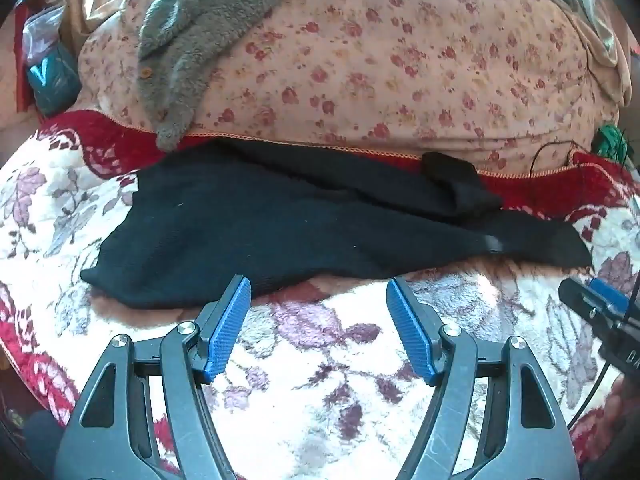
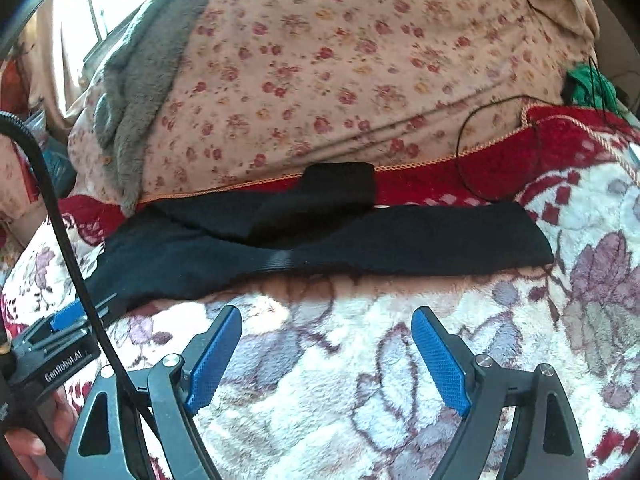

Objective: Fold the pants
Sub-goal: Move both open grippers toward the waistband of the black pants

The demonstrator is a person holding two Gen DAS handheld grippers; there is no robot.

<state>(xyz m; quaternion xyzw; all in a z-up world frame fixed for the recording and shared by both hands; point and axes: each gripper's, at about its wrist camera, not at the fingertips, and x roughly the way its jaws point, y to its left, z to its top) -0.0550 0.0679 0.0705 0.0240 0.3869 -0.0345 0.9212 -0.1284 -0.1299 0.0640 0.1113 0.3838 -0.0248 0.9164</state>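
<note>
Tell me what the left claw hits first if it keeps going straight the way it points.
Probably the near edge of the black pants. The open left claw points down at it over the floral blanket; depth is unclear, so it might touch blanket first.

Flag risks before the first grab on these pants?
1. Both claws, left and right, are open above the plush blanket; a low pinch at the black pants edge could catch pile too.
2. One leg is doubled back over the other; folding now may trap the bunch.
3. A loose black cable lies near the leg end.
</note>
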